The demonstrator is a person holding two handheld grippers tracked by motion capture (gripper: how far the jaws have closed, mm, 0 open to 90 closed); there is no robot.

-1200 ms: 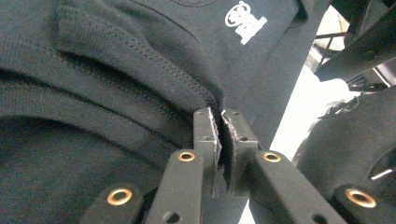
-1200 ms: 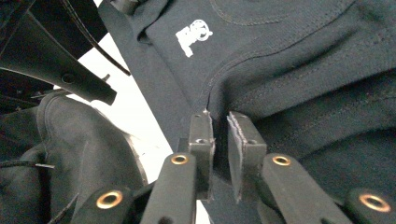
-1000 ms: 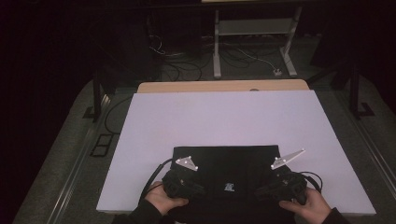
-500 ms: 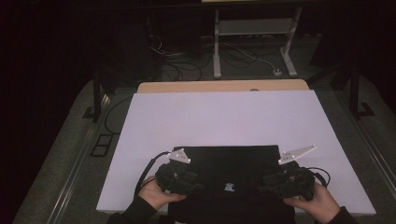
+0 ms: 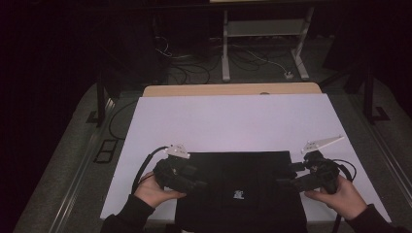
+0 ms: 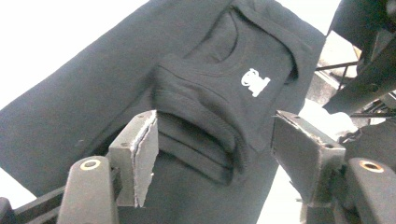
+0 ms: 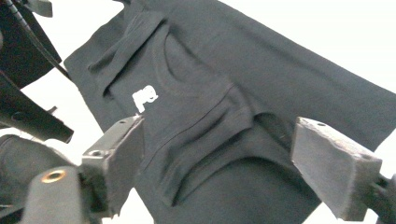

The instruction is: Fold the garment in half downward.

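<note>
At the near edge of the table (image 5: 233,116), a black T-shirt (image 5: 238,189) is seen lying partly folded, its lower part hanging over the table's front edge between the person's two hands. In the left gripper view the left claw (image 6: 215,149) is held spread wide, nothing gripped, with a folded sleeve bundle (image 6: 196,140) lying between the jaws but not pinched. In the right gripper view the right claw (image 7: 219,163) is likewise released, its jaws standing well apart over the opposite folded sleeve (image 7: 210,140). A small white logo (image 6: 255,82) is shown near the neckline (image 6: 224,51), so the garment is judged to be lying with that side up and both sleeves already turned inward onto the body. In the high view the left claw (image 5: 197,182) is placed at the shirt's left side and the right claw (image 5: 286,180) at its right side, each hand (image 5: 153,190) kept at the table's front. The folding is judged to be roughly midway: the side folds appear done, while the lengthwise fold that would bring hem to collar is not yet made, and fresh grips on the cloth would be needed for it. Beyond the shirt, the white table covering lies bare, and farther off a strip of wooden tabletop (image 5: 233,89) and a tangle of floor cables (image 5: 243,60) are visible in the dark.
</note>
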